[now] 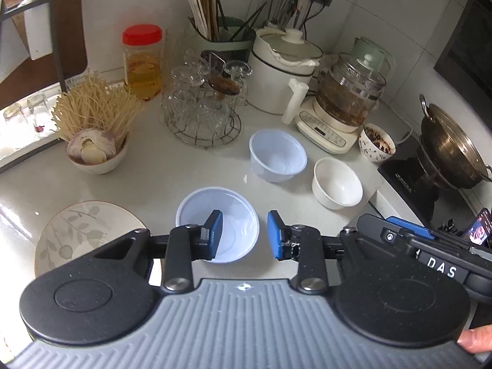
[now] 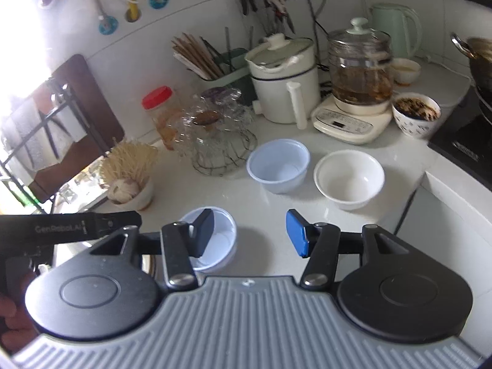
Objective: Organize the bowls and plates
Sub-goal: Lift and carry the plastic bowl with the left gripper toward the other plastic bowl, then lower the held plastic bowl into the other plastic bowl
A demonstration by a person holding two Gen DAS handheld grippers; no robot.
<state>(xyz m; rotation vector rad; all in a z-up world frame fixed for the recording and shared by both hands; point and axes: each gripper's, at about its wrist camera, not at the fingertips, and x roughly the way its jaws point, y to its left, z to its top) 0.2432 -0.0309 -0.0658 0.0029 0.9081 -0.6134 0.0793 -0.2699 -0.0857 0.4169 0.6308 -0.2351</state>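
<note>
Bright daylight poured in from the left and washed that side white; the bench shone; edges curved round; the right view was slightly blurry.

place: home kitchen | evidence: tiled wall, white counter | far: chopstick holder, electric pot, glass kettle | right: wok on stove

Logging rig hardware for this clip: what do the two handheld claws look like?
Both match: a ribbed grey base plate, two black round-ended housings with circular insets, black link arms with silver pivot bolts, and blue-padded fingers. In the left wrist view, the left claw shows beside the right claw's body, lettered "DAS". The right claw sees the left's, marked "GenRobot.AI".
</note>
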